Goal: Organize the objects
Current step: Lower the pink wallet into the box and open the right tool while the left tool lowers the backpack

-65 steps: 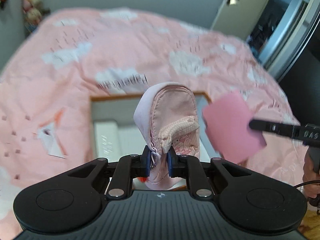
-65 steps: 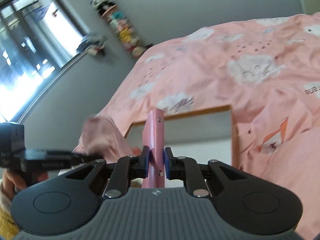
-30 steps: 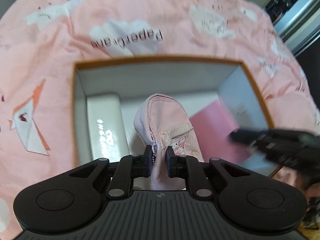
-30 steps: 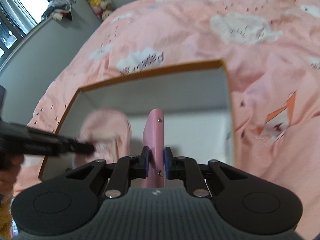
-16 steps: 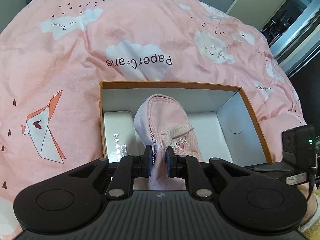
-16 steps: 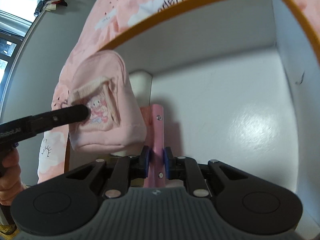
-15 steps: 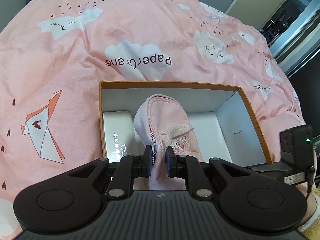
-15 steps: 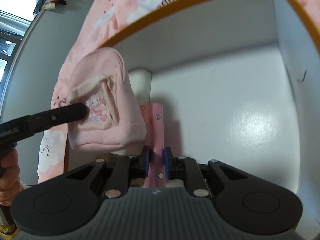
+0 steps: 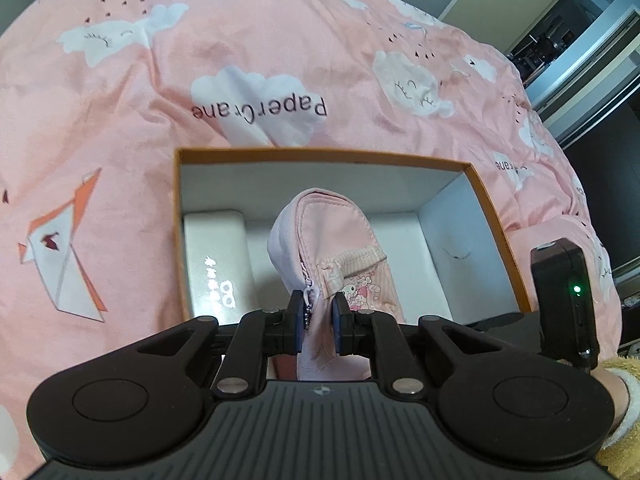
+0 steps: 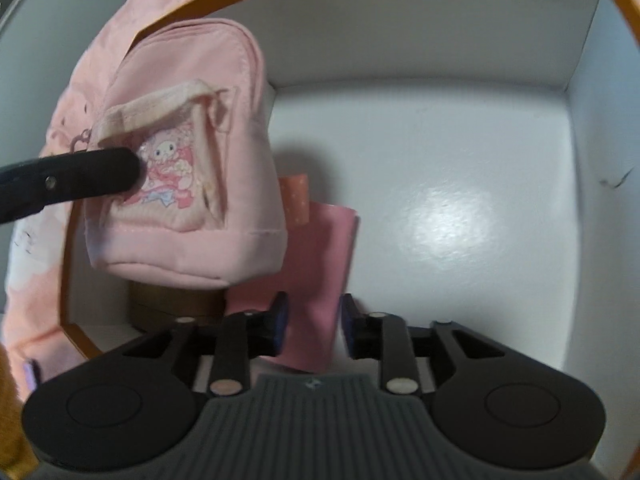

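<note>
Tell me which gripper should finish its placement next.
Left. The left gripper is shut on the pink pouch above the box; the right gripper is open, its pink card down.

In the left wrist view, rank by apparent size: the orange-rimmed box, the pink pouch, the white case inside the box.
Largest to smallest as they look:
1. Orange-rimmed box
2. Pink pouch, though it sits nearest the camera in the left gripper, which inflates it
3. White case, partly cut off below, so its rank against the pouch is unsure

The left gripper (image 9: 316, 318) is clamped tight, pointing forward and down. The right gripper (image 10: 313, 324) has its jaws parted, apparently gripping nothing.
</note>
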`<action>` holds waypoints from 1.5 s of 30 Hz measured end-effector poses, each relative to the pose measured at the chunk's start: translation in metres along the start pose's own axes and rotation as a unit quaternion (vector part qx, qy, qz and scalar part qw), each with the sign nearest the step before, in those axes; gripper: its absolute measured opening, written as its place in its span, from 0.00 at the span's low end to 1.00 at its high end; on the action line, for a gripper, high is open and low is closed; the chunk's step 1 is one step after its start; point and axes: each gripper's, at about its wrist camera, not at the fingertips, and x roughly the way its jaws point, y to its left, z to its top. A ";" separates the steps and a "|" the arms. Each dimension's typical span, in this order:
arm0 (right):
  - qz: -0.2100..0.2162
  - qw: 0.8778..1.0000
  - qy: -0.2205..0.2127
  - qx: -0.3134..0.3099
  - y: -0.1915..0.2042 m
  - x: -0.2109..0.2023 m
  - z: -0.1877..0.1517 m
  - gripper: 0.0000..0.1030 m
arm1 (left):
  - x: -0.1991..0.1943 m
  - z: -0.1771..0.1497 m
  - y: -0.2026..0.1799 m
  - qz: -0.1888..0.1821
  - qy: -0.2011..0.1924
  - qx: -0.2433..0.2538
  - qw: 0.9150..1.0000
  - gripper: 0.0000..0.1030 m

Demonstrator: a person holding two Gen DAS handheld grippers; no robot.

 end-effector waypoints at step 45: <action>0.083 0.983 -0.161 0.004 -0.019 -0.077 -0.034 0.26 | -0.027 -0.049 -0.042 0.037 -0.072 0.079 0.994 0.27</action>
